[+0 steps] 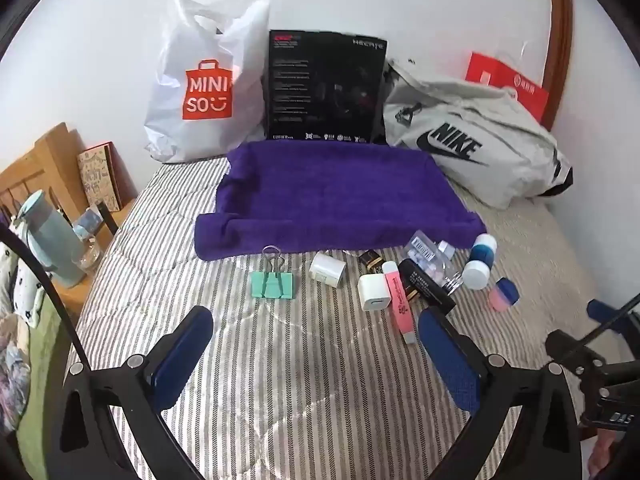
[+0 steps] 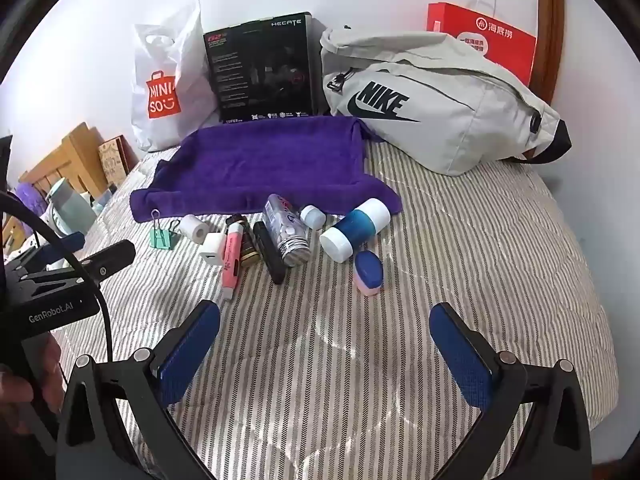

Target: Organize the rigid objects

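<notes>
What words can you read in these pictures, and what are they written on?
"MINI SO" on the white plastic bag.
"NIKE" on the grey bag.
"HECATE" on the black box.
"GenRobot.AI" on the left gripper's body.
Chinese characters on the red paper bag: too small to read surely.
Fine print on the black box, pink highlighter and clear bottle: too blurred.

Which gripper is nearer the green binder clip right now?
Left. The left gripper hovers open just short of the clip, roughly in line with it. The right gripper sits farther right, facing the bottles.
</notes>
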`<action>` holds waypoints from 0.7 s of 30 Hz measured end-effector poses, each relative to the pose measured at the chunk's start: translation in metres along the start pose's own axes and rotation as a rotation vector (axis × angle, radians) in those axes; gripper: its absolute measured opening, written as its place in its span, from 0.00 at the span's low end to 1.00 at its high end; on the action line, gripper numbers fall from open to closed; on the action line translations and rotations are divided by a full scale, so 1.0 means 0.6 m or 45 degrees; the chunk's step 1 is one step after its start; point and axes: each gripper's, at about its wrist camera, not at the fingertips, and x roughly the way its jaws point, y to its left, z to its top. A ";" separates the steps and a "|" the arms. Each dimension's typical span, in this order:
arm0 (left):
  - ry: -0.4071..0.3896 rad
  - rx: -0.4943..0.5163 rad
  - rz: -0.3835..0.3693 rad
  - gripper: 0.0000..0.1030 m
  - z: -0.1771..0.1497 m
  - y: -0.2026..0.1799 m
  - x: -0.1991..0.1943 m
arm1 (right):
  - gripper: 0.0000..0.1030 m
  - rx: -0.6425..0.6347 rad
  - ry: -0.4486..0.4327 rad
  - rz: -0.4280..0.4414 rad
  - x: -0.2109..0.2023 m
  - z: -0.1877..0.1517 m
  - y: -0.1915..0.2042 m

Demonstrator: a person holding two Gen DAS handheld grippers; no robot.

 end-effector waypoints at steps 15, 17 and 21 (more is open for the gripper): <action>-0.006 -0.032 0.001 1.00 -0.014 0.022 -0.027 | 1.00 0.004 -0.011 0.005 -0.011 -0.008 0.007; -0.004 -0.026 0.006 1.00 -0.014 0.021 -0.028 | 1.00 0.008 -0.007 0.006 -0.011 -0.007 0.007; -0.003 -0.026 0.003 1.00 -0.012 0.022 -0.030 | 1.00 0.005 -0.004 0.003 -0.010 -0.006 0.009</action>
